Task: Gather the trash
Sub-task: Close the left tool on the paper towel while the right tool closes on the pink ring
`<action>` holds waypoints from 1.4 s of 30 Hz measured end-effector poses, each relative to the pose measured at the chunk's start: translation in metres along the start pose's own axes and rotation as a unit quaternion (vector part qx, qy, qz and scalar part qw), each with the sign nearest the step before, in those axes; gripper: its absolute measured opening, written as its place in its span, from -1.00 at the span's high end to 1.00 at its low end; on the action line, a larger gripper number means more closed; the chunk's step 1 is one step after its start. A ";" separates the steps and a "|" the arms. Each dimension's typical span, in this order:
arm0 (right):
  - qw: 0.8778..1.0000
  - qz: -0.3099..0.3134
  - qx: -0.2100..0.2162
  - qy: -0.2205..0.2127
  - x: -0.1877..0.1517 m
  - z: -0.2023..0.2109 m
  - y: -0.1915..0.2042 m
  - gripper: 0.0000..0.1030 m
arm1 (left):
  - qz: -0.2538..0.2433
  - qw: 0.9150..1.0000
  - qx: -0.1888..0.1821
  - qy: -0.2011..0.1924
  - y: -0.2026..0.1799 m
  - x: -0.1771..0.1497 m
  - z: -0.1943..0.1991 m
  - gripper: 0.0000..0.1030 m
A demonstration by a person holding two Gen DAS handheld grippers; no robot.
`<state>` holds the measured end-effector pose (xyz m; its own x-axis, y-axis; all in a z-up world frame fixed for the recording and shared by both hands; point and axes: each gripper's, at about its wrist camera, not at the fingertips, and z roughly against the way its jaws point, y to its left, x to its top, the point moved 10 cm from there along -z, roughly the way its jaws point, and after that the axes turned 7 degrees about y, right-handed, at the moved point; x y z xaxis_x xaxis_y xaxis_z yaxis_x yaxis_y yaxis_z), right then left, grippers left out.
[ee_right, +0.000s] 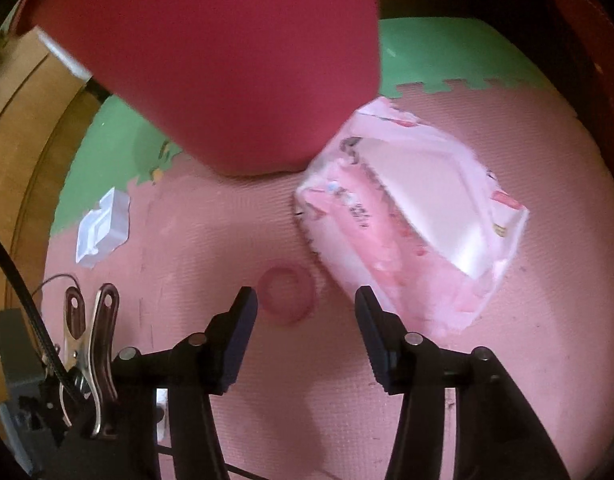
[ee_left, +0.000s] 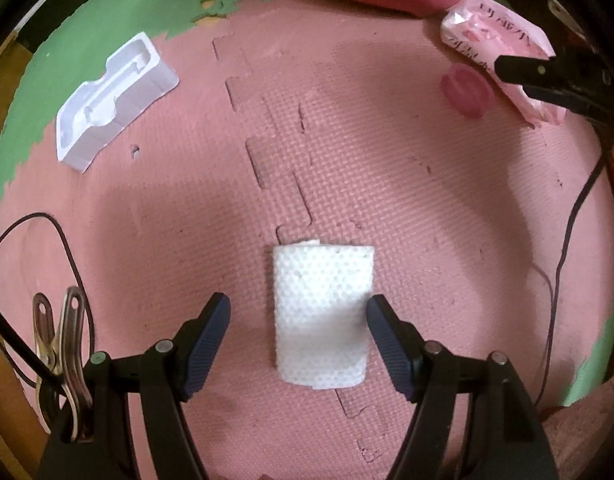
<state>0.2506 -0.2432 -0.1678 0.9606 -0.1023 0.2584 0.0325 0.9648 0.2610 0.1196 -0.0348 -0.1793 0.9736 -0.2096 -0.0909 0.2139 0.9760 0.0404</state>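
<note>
A folded white paper towel lies flat on the pink foam mat. My left gripper hangs straight above it, open, with the towel's near half between the fingers and the right fingertip at its edge. A torn pink wrapper lies beside the red bin. A small pink ring-shaped lid rests on the mat just beyond my right gripper, which is open and holds nothing. In the left wrist view the right gripper shows at the upper right, by the wrapper and lid.
A white moulded plastic insert lies at the far left, near the green mat border; it also shows in the right wrist view. Thin black cables trail over the mat at both sides. Wooden floor lies beyond the mats.
</note>
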 end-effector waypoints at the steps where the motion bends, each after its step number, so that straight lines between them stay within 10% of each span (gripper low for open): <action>1: 1.000 0.007 -0.004 0.001 -0.002 0.000 0.000 -0.01 | 0.002 1.000 0.000 0.001 0.001 -0.001 -0.001 -0.45; 27: 0.993 0.081 -0.086 0.022 -0.002 -0.055 0.025 -0.10 | 0.012 1.000 -0.011 0.023 0.014 -0.002 -0.023 -0.50; 42: 0.996 0.057 -0.071 0.022 0.002 -0.049 0.013 0.15 | -0.044 0.999 -0.020 0.003 -0.012 -0.005 -0.010 0.33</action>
<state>0.2667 -0.2187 -0.2090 0.9712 0.0170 0.2376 -0.0411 0.9944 0.0969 0.1110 -0.0449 -0.1893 0.9506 -0.2941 -0.0991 0.2949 0.9555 -0.0070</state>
